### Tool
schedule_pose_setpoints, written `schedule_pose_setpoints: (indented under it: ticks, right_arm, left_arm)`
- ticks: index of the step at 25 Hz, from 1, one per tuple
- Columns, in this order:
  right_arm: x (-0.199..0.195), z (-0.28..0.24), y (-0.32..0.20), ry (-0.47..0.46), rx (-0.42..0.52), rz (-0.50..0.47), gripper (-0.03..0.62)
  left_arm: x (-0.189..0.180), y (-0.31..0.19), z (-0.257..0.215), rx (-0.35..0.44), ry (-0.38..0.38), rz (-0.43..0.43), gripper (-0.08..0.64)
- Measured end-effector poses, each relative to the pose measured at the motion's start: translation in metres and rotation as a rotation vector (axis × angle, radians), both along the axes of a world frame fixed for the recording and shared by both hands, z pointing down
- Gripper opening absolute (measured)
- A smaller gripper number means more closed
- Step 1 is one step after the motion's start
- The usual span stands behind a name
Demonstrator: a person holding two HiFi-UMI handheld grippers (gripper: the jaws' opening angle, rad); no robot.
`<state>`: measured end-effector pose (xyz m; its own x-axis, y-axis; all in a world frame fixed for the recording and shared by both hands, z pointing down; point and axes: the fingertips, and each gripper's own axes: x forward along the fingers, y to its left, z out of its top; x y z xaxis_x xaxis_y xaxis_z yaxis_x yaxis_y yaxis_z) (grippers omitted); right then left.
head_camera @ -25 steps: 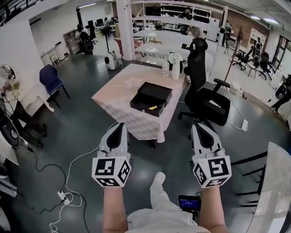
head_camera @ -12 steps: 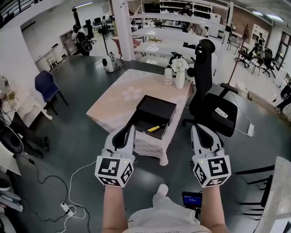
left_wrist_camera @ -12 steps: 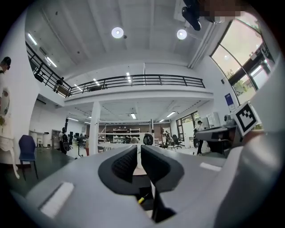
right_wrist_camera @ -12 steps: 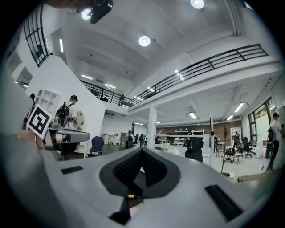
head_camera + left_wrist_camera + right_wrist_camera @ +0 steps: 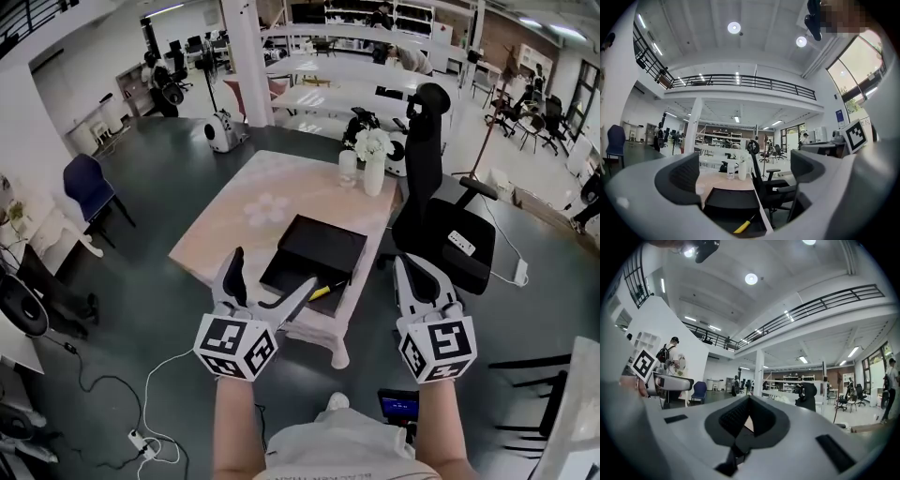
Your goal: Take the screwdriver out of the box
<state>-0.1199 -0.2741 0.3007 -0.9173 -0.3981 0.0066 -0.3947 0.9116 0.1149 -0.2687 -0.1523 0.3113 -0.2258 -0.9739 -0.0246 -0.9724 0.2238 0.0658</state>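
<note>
A black box (image 5: 319,251) lies open on a pale pink table (image 5: 267,202), with its lid flat behind it. Inside it, near the front right corner, lies a screwdriver (image 5: 322,291) with a yellow handle. The left gripper view shows the box (image 5: 731,206) and the screwdriver (image 5: 743,226) ahead and low. My left gripper (image 5: 272,272) hovers at the table's near edge, short of the box; its jaws are opening wide and nothing is between them (image 5: 745,176). To the right of the table, my right gripper (image 5: 412,267) is shut and empty (image 5: 750,401).
A black office chair (image 5: 436,197) stands right of the table, close to my right gripper. Two white vases with flowers (image 5: 373,159) stand at the table's far edge. Cables (image 5: 159,403) lie on the floor at lower left, a blue chair (image 5: 89,183) at left.
Both grippers have come closer to the table and the box. The left gripper's jaws, shut before, now stand wide apart. The right gripper is still shut.
</note>
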Motion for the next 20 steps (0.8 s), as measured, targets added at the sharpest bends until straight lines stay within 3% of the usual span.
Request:
schedule_pose_setpoints:
  ticks: [8, 15, 20]
  right_arm:
    - [-0.012, 0.001, -0.017, 0.020, 0.014, 0.014, 0.006]
    - [0.000, 0.013, -0.042, 0.050, 0.004, 0.107, 0.006]
    - [0.014, 0.020, -0.055, 0.056, -0.019, 0.205, 0.006]
  left_arm:
    - [-0.018, -0.026, 0.009, -0.075, -0.078, -0.006, 0.588]
    - [-0.021, -0.062, 0.023, -0.105, -0.108, 0.109, 0.586]
    - [-0.022, -0.085, 0.058, -0.198, -0.096, 0.206, 0.584]
